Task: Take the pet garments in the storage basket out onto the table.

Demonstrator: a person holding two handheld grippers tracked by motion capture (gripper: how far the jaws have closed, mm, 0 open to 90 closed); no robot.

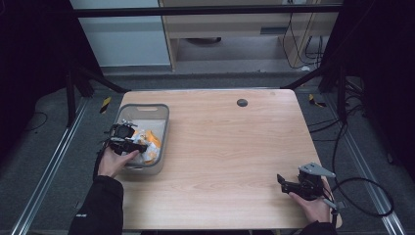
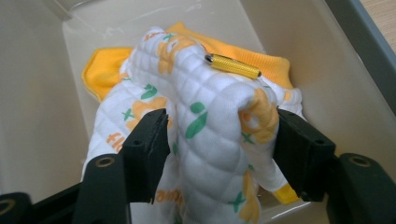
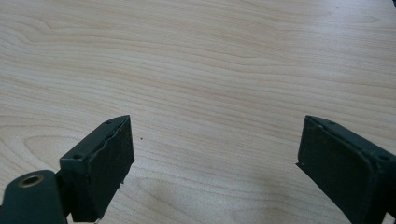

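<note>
A white quilted cloth (image 2: 205, 116) with orange and green prints and an orange edge lies bunched in a grey bin (image 1: 143, 106). In the high view the cloth (image 1: 149, 142) shows as white and orange. A small gold metal cylinder (image 2: 232, 66) rests on top of the fold. My left gripper (image 2: 219, 128) reaches into the bin, its two black jaws pressed against either side of the raised fold. In the high view the left gripper (image 1: 137, 146) sits over the bin's near left part. My right gripper (image 1: 282, 181) rests low at the table's near right, open (image 3: 215, 144) with bare wood between the jaws.
The bin's pale inner walls (image 2: 37, 93) stand close around the cloth. A dark round cap (image 1: 242, 102) is set in the wooden table (image 1: 220, 142) near its far edge. Cables (image 1: 362, 191) trail off the right side.
</note>
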